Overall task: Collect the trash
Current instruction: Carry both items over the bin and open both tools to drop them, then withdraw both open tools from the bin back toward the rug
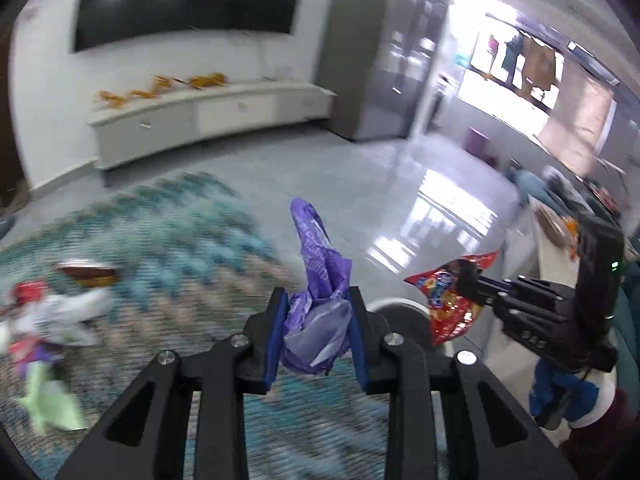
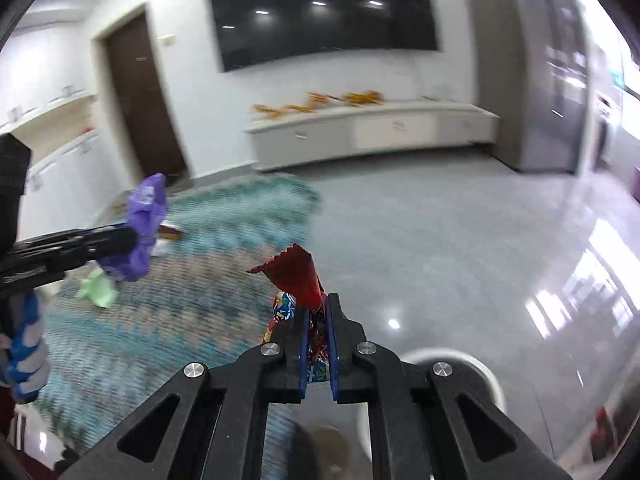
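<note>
Our left gripper (image 1: pixel 318 332) pinches a crumpled purple plastic wrapper (image 1: pixel 316 280) between its blue pads. Our right gripper (image 2: pixel 318 344), jaws nearly together, clamps a glossy red foil snack bag (image 2: pixel 298 274). More crumpled litter (image 1: pixel 48 320) lies far left on the woven teal rug (image 1: pixel 180 220).

**Count of things in view**

Two grippers: left (image 1: pixel 317 322) and right (image 2: pixel 318 344). Two wrappers held: one purple wrapper (image 1: pixel 316 280) and one red wrapper (image 2: pixel 298 276). One rug (image 1: pixel 192 224), with one green scrap (image 1: pixel 52 404), one brown wrapper (image 1: pixel 86 272) and a blurred heap (image 1: pixel 40 320) whose pieces cannot be counted. One screen (image 2: pixel 320 12). One cabinet (image 2: pixel 372 132). One door (image 2: pixel 140 96). One white bin (image 2: pixel 472 364).
</note>
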A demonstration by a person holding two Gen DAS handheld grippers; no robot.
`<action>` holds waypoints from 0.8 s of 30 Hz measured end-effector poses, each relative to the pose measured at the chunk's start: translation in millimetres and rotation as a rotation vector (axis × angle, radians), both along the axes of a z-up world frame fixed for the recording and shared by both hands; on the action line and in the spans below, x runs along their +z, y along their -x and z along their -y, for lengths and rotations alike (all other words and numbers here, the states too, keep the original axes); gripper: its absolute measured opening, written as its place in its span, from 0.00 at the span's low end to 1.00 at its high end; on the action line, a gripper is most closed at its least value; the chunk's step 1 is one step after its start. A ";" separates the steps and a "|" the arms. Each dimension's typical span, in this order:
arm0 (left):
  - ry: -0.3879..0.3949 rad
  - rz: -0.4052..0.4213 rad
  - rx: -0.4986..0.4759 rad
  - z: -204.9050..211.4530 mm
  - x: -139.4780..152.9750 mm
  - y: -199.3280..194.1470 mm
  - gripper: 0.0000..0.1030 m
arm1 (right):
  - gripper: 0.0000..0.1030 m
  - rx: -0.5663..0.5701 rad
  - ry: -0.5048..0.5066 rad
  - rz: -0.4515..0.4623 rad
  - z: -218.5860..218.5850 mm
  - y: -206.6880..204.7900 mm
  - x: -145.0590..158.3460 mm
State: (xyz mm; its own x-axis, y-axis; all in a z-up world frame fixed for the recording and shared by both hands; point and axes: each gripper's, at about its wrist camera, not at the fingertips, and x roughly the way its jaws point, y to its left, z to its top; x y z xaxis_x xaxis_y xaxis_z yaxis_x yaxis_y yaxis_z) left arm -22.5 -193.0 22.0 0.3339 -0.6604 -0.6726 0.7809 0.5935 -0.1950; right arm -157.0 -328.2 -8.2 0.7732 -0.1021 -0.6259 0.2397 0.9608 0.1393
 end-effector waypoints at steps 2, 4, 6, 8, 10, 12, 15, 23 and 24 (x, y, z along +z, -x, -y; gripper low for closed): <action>-0.023 -0.023 -0.057 33.9 -11.6 10.0 0.27 | 0.08 -0.066 0.005 -0.029 18.3 13.1 -11.5; -0.041 -0.041 -0.096 59.3 -20.7 18.3 0.27 | 0.08 -0.112 -0.004 -0.049 33.7 21.2 -23.0; -0.068 -0.062 -0.128 86.4 -31.4 23.3 0.27 | 0.08 -0.167 -0.012 -0.082 50.6 28.0 -39.8; -0.092 -0.088 -0.148 108.3 -42.5 25.2 0.28 | 0.08 -0.194 -0.028 -0.100 63.7 32.0 -52.6; -0.115 -0.112 -0.165 127.0 -53.8 26.7 0.29 | 0.08 -0.230 -0.043 -0.124 79.5 35.1 -68.1; -0.138 -0.117 -0.179 143.1 -64.4 30.0 0.29 | 0.08 -0.249 -0.059 -0.143 90.6 36.6 -77.5; -0.156 -0.142 -0.198 163.4 -76.0 36.1 0.31 | 0.10 -0.268 -0.075 -0.166 104.2 39.3 -91.3; -0.163 -0.198 -0.225 202.0 -104.0 42.7 0.60 | 0.40 -0.322 -0.097 -0.205 126.6 38.1 -118.5; -0.163 -0.208 -0.225 204.1 -105.5 42.6 0.60 | 0.40 -0.326 -0.096 -0.207 128.1 39.4 -120.6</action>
State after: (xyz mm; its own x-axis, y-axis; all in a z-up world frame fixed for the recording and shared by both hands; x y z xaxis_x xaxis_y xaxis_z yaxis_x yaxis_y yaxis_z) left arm -65.0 -397.0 -83.5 0.0370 -0.5803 -0.8136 0.8493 0.4473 -0.2804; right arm -196.4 -456.3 -128.8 0.5664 -0.2544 -0.7839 0.5623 0.8147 0.1419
